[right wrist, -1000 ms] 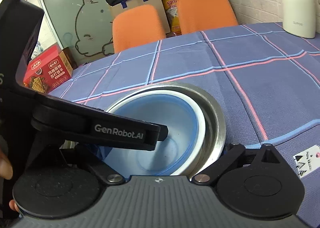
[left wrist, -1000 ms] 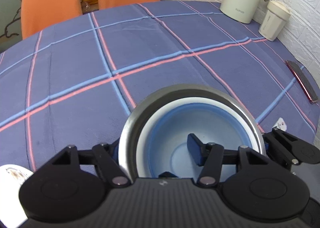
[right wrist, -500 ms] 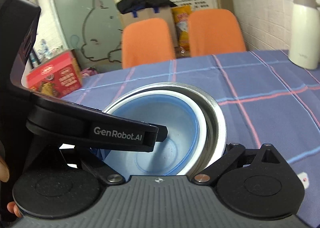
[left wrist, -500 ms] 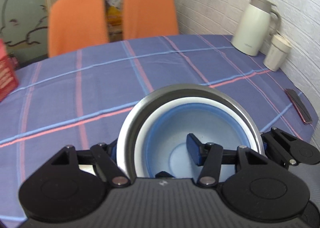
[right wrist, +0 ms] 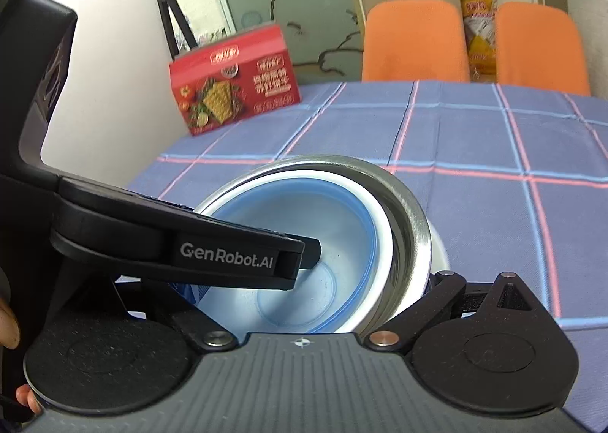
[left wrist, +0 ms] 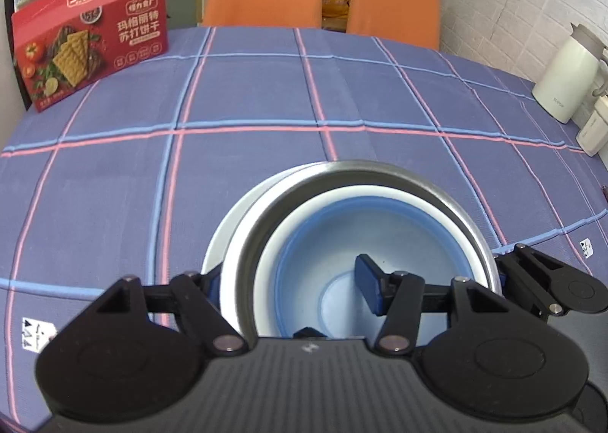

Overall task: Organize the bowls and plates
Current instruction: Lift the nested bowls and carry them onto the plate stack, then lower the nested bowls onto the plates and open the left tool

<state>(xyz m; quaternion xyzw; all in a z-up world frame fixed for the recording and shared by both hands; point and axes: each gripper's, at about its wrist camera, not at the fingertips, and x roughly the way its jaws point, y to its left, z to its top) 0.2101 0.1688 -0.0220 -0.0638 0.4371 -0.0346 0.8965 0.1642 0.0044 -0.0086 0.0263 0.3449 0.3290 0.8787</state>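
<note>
Steel bowl (left wrist: 437, 188) with a blue-and-white bowl (left wrist: 334, 239) nested inside it, held over a white plate (left wrist: 231, 220) on the checked tablecloth (left wrist: 266, 98). Whether the stack touches the plate cannot be told.

Left gripper (left wrist: 292, 292) is clamped across the stack's near-left wall: one finger outside the steel, the blue pad (left wrist: 366, 285) inside the inner bowl. Right gripper (right wrist: 304, 304) straddles the opposite side; its fingertips are hidden, so its grip cannot be told.

Handling, by judgement: steel is stiff, smooth, likely slippery at the rim; inner bowl looks like light plastic and may shift. Best hold pinches both walls together at the rim.

Hidden: the plate mostly covered, stack's underside unseen, near rim cut off by the gripper bodies. Beyond the stack, a red cracker box (left wrist: 91, 34) at the table's far-left edge; a white jug (left wrist: 566, 79) far right.
</note>
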